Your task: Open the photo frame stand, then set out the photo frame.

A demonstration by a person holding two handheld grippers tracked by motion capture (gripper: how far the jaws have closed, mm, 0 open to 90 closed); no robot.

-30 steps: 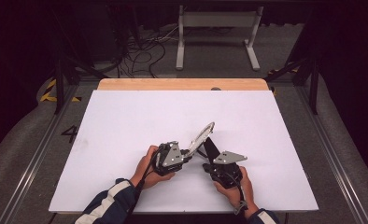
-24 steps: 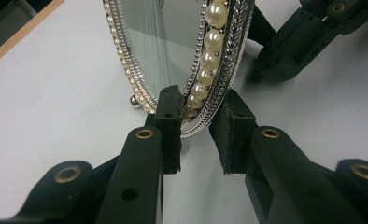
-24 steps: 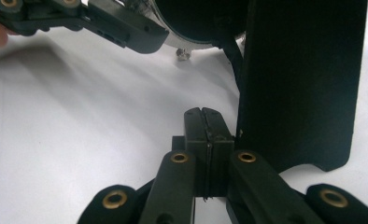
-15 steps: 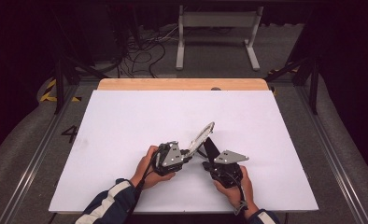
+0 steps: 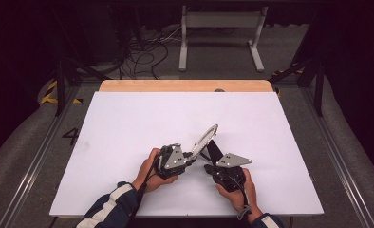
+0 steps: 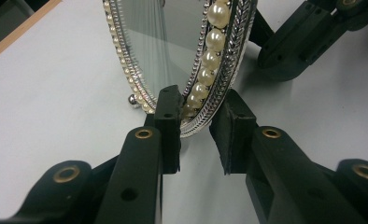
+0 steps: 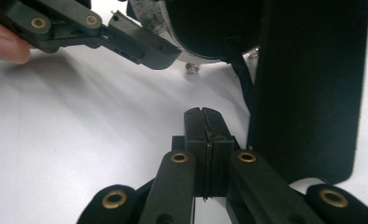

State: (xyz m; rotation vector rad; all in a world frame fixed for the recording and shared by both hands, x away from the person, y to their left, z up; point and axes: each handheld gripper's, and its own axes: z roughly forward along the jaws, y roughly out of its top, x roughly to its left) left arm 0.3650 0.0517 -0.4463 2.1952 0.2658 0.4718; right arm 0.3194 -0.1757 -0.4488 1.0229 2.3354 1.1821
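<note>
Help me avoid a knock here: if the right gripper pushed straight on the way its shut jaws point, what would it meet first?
Probably the frame's rounded black back, just past a strip of bare white table. The right gripper points at it, with the black stand flap close alongside; depth is hard to judge.

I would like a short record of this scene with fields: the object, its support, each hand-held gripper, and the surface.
object: oval picture frame with pearl and silver rim, standing tilted
support: black back stand behind the frame, foot on the table
left hand-held gripper: jaws on either side of the frame's lower rim; whether the pads press on it, cannot tell
right hand-held gripper: shut, holding nothing, beside the stand
surface: white table
</note>
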